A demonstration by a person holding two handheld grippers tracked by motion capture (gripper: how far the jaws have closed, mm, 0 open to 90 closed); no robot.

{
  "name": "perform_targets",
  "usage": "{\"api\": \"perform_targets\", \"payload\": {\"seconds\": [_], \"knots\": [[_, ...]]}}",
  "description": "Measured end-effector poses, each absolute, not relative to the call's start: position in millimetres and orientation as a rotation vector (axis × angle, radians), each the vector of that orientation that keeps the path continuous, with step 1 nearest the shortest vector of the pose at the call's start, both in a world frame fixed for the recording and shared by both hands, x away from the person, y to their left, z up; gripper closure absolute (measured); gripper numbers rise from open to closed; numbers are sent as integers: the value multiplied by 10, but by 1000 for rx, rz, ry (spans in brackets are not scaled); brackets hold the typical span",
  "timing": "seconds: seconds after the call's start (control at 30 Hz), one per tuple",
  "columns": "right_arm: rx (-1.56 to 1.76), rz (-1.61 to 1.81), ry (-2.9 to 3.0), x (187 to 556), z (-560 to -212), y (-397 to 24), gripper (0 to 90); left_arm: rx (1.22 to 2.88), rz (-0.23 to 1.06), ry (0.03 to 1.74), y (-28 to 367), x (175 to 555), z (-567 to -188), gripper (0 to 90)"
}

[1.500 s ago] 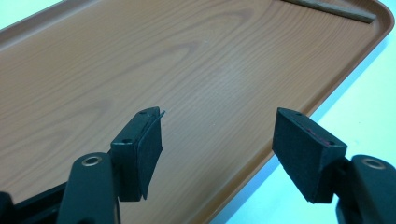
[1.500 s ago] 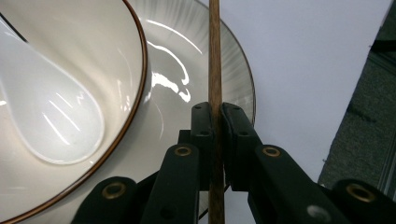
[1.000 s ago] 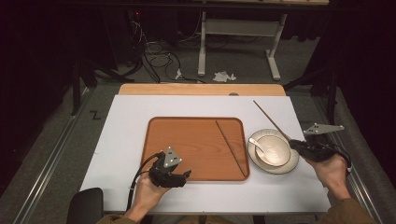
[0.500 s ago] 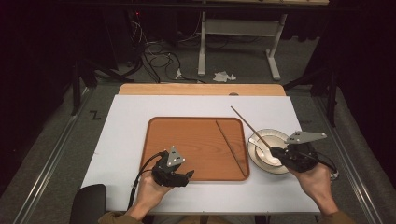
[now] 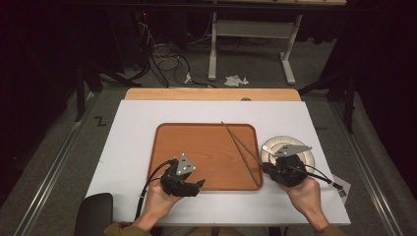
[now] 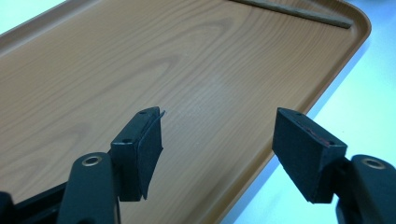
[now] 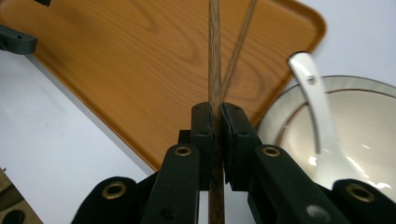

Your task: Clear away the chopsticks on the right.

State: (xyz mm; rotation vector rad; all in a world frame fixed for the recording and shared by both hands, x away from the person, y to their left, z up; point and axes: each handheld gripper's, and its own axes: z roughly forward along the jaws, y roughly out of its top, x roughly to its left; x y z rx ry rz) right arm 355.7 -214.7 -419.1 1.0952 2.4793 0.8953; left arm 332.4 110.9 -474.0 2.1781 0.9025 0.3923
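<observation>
Desk [image 5: 147, 128]: white top, wooden strip along the far edge, carries everything.

Tray [image 5: 196, 147]: brown wood-grain, rounded corners, mid-desk, long side across the high view. Its bare surface shows under the left jaws in the left gripper view [image 6: 140, 60], and its corner sits behind the clamped stick in the right gripper view [image 7: 116, 60].

Bowl [image 5: 305, 158]: pale with a dark rim line, on the desk just right of the tray, partly covered by the right gripper. White spoon [image 7: 317, 116] lies in it, handle end up over the rim toward the tray side.

Left gripper [image 5: 199, 184]: at the tray's near edge, left of centre, held by the left hand [image 5: 158, 204]. Jaws released, wide gap, nothing between the pads [image 6: 149, 149]; they hover over the tray's near part.

Right gripper [image 5: 265, 169]: at the tray's near right corner, beside the bowl, right hand [image 5: 307, 196] behind it. Jaws clenched on one chopstick [image 7: 215, 70], gripped near its lower end.

Held chopstick [image 5: 236, 137]: thin, dark wood, runs from the right jaws up and left over the tray's right part, tip past the far rim in the high view.

Second chopstick [image 5: 248, 160]: lies inside the tray along its right side, at a shallow angle to the held one; the two cross near the jaws in the high view. Contact between them can't be told.
</observation>
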Motion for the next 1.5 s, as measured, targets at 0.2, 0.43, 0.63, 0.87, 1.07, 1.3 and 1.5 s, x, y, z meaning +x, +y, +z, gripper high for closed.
{"api": "perform_targets", "payload": {"seconds": [0.2, 0.43, 0.63, 0.87, 1.07, 1.3, 1.5], "knots": [[1130, 856, 2512, 3617, -4379, -1945, 848, 2180, 392, 901, 1108, 3324, -4742, 330], [1187, 805, 2541, 3726, -4589, -1779, 848, 2175, 393, 903, 1116, 3322, -4737, 330], [1216, 759, 2551, 3787, -4727, -1695, 848, 2180, 393, 897, 1104, 3316, -4742, 330], [1235, 720, 2554, 3833, -4828, -1653, 847, 2180, 395, 897, 1107, 3314, -4741, 329], [1237, 692, 2562, 3857, -4888, -1650, 842, 2182, 398, 896, 1106, 3312, -4741, 329], [1223, 686, 2554, 3863, -4890, -1657, 835, 2189, 402, 897, 1104, 3310, -4744, 329], [1215, 682, 2550, 3861, -4890, -1651, 809, 2187, 404, 899, 1106, 3308, -4745, 329]]}}
